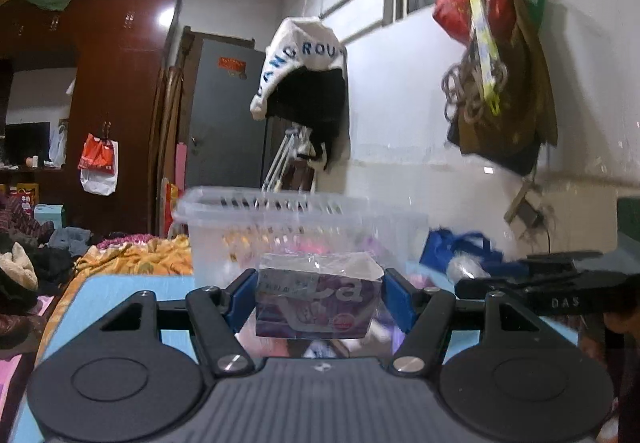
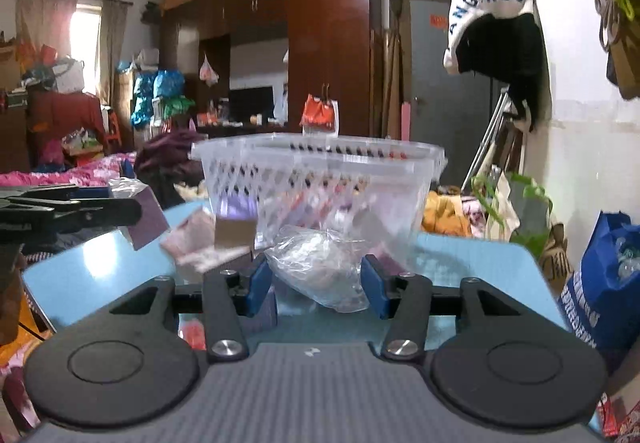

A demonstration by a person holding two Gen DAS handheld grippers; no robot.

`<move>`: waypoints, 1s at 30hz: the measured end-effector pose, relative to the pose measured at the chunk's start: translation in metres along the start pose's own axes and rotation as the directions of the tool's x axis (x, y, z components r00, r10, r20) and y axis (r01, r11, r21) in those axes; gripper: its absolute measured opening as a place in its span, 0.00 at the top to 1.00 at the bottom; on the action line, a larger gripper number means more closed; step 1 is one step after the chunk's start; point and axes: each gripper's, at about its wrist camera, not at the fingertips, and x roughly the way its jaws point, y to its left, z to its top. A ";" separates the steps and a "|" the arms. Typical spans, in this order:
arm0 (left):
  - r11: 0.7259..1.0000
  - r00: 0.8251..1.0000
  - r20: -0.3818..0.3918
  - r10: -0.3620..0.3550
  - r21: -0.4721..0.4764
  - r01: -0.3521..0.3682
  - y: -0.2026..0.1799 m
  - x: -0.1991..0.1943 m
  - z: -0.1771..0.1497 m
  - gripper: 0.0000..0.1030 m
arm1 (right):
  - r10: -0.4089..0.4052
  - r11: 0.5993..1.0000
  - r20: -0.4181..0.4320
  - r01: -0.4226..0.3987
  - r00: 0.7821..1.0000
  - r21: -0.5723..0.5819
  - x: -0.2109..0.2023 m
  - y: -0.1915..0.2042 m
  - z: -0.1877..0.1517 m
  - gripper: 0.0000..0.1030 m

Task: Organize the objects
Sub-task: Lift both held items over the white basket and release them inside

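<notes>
My left gripper (image 1: 320,297) is shut on a purple box (image 1: 320,279) wrapped in clear film, lifted off the light blue table (image 1: 120,287). Just behind it stands a clear plastic basket (image 1: 280,211) with several items inside. My right gripper (image 2: 318,285) is shut on a crumpled clear plastic bag (image 2: 320,259) with something pale inside, held above the table (image 2: 472,255) in front of the same basket (image 2: 320,163). In the right wrist view the left gripper (image 2: 80,211) shows at the left edge with the purple box (image 2: 150,219). The right gripper's body (image 1: 540,283) shows at the right of the left wrist view.
A pink packet (image 2: 192,239) and a small brown box (image 2: 235,233) lie on the table left of the basket. A blue bag (image 2: 604,283) stands past the table's right edge. Bedding and clothes (image 1: 132,255) lie beyond the table, and a white wall (image 1: 400,123) is close on the right.
</notes>
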 end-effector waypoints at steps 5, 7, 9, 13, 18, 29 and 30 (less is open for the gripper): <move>1.000 0.999 0.047 0.008 -0.020 -0.007 0.009 0.015 0.044 0.32 | 0.001 1.000 0.039 -0.001 0.999 0.000 0.004 -0.003 0.029 0.49; 0.999 0.999 0.049 0.013 -0.039 -0.011 0.012 0.029 0.063 0.32 | -0.006 1.000 0.051 0.007 0.999 -0.012 0.012 -0.005 0.047 0.49; 0.998 0.999 0.038 0.003 -0.059 -0.001 0.017 0.047 0.081 0.32 | -0.020 1.000 0.062 0.021 0.998 -0.019 0.024 -0.007 0.067 0.49; 0.996 1.000 -0.001 0.015 -0.088 -0.015 0.024 0.087 0.104 0.32 | -0.033 0.999 0.090 0.035 0.995 -0.023 0.050 -0.017 0.094 0.49; 0.992 0.994 -0.082 0.070 -0.103 -0.079 0.030 0.136 0.107 0.32 | -0.045 0.998 0.069 0.047 0.997 -0.030 0.090 -0.031 0.104 0.49; 0.985 0.989 -0.118 0.085 -0.143 -0.101 0.045 0.135 0.082 0.00 | -0.006 0.998 0.073 0.002 0.997 0.064 0.082 -0.044 0.081 0.00; 0.983 0.989 -0.129 0.073 -0.157 -0.093 0.045 0.125 0.082 0.00 | -0.002 0.997 0.078 -0.004 0.997 0.075 0.070 -0.044 0.077 0.00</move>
